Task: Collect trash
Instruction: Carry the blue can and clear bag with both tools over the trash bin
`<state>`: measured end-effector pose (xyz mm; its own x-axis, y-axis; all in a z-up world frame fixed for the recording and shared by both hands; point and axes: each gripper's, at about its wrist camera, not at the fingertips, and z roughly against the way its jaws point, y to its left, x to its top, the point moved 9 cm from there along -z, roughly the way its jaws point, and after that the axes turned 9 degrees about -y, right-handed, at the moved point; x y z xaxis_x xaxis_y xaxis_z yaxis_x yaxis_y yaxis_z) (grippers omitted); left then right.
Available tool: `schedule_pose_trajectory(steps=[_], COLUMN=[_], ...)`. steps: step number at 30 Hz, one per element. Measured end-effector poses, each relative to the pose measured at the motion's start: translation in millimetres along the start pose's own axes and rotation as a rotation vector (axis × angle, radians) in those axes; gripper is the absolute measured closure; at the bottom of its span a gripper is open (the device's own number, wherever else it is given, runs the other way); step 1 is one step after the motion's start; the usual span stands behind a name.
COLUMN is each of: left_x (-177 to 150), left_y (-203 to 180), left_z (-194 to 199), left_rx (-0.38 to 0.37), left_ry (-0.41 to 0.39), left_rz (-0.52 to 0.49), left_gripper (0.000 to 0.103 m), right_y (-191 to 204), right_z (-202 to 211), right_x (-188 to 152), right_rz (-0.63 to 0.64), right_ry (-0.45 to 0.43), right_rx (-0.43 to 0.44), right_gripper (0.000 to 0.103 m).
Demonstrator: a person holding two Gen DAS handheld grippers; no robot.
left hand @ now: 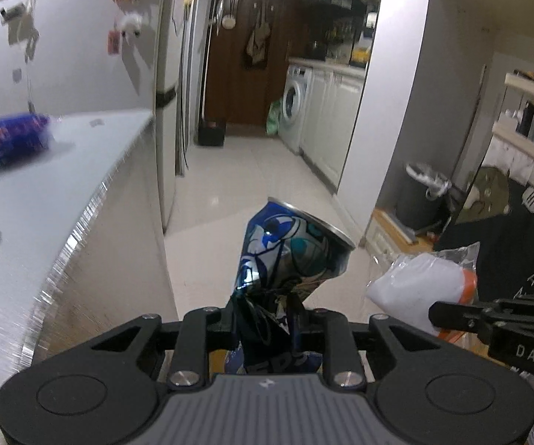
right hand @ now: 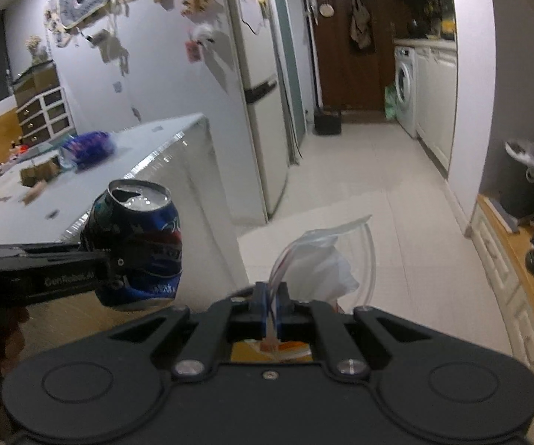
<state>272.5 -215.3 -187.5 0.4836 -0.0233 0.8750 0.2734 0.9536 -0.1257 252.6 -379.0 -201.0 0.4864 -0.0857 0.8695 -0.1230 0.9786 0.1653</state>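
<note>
Can [left hand: 296, 248] first: crushed and blue, it sits clamped at its squashed waist in my left tool [left hand: 267, 315], open top tilted away toward the floor. From the right wrist view the same can shows side-on, dented where the jaws bite. My right tool [right hand: 268, 311] is pinched nearly closed on the neck of a clear plastic bag [right hand: 322, 259] with something white bunched inside; the bag stands up loosely beyond the fingers. Both pieces of trash hang in the air side by side, beside the edge of the tabletop [left hand: 44, 193] and over pale floor tiles.

I judge the step in hand to be carrying both to the dark bin [left hand: 419, 196] with the white liner, standing by the wall ahead on my right. To do it well I should keep both grips firm, since the can is held only by a crumpled fold and could twist out. I would bring each tool right over the bin's mouth before letting go, one after the other. The bag is light and floppy, so I would drop it low.
</note>
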Motion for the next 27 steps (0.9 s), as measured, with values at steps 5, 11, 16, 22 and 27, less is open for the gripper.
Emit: schedule_pose_trajectory(steps=[5,11,16,22,27], left_x=[-24.6,-53.7,-83.2,-110.3,-121.2], left_y=[5.0,15.3,25.4,39.9,43.3], left_z=[-32.9,-71.5,-101.9,-130.1,-143.7], left_rx=[0.009,0.032,0.056,0.074,0.072], left_ry=[0.078,0.160,0.229,0.287,0.306], left_rz=[0.023,0.047,0.075,0.126,0.133], left_gripper=[0.078,0.078,0.078,0.078,0.078], right_y=[-12.9,-17.0,-12.8,-8.1,-5.5], right_z=[-24.5,-62.9,-100.8,-145.7,-174.6], right_x=[-19.1,-40.6,-60.9,-91.4,-115.7], right_rz=[-0.013,-0.033,-0.018,0.017,0.054], right_ry=[0.059,0.143,0.241,0.392,0.507], right_rx=[-0.003,0.021,0.051,0.096,0.136], right_gripper=[0.098,0.098,0.098,0.098,0.098])
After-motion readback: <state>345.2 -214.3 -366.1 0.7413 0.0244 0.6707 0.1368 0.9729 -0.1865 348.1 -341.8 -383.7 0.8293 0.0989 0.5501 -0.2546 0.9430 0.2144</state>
